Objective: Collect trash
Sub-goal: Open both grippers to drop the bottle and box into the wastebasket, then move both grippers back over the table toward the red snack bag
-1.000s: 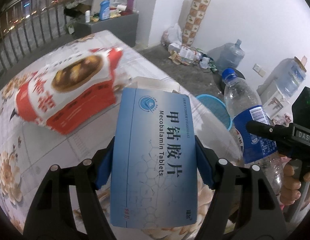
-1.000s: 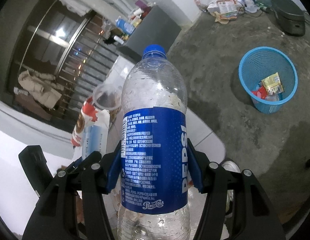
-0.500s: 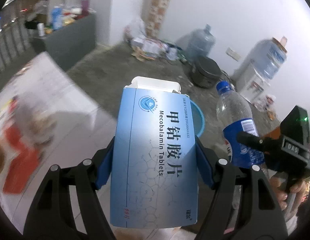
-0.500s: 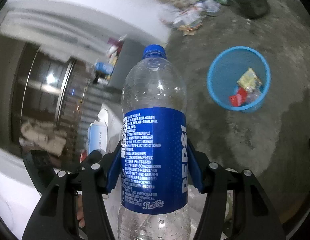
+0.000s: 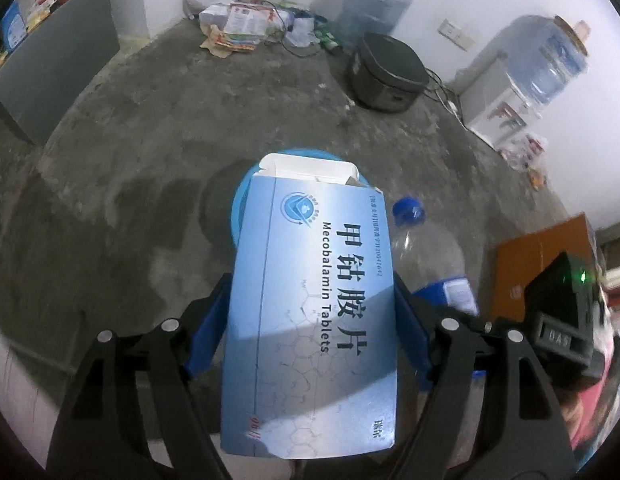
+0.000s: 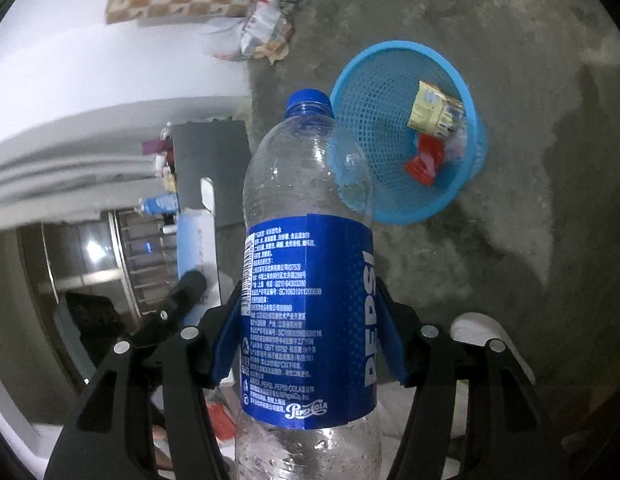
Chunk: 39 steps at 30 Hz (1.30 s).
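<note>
Gripping a blue tablet box (image 5: 310,320) between loosening jaws, the left claw (image 5: 310,328) hangs above a blue basket (image 5: 239,200); the right claw (image 6: 305,332), likewise easing, clasps an empty Pepsi bottle (image 6: 310,260) beside it, the basket (image 6: 466,196) ahead holding wrappers (image 6: 434,116).

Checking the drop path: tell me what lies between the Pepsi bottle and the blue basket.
Nothing but bare concrete floor shows between the Pepsi bottle and the blue basket in the right wrist view.
</note>
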Each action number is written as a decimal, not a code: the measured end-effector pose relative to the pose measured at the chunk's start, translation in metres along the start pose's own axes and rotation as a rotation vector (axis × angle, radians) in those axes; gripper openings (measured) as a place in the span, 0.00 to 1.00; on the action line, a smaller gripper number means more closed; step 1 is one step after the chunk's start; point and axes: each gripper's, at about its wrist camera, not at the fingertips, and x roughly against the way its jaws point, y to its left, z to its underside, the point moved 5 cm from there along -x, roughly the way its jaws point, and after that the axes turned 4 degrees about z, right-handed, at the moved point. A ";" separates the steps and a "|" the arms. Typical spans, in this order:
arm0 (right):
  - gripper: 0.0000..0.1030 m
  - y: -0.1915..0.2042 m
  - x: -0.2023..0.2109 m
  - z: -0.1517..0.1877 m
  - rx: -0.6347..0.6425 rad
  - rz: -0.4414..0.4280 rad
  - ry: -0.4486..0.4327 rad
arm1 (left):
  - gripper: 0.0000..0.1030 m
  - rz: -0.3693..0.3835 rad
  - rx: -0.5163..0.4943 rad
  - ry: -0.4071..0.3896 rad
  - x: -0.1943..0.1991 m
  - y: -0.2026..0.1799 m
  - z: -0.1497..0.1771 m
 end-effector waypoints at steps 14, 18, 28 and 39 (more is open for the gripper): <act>0.77 -0.031 -0.037 -0.045 -0.127 0.016 -0.082 | 0.80 0.005 0.009 -0.155 0.011 -0.004 -0.030; 0.77 -0.028 -0.027 -0.033 -0.070 0.054 -0.112 | 0.80 0.028 -0.002 -0.192 0.037 -0.006 -0.016; 0.78 0.039 0.017 0.022 0.307 0.270 -0.287 | 0.81 0.039 -0.040 -0.327 0.134 0.000 0.035; 0.93 0.132 0.055 0.102 0.735 0.458 -0.531 | 0.85 -0.011 -0.040 -0.413 0.229 0.030 0.115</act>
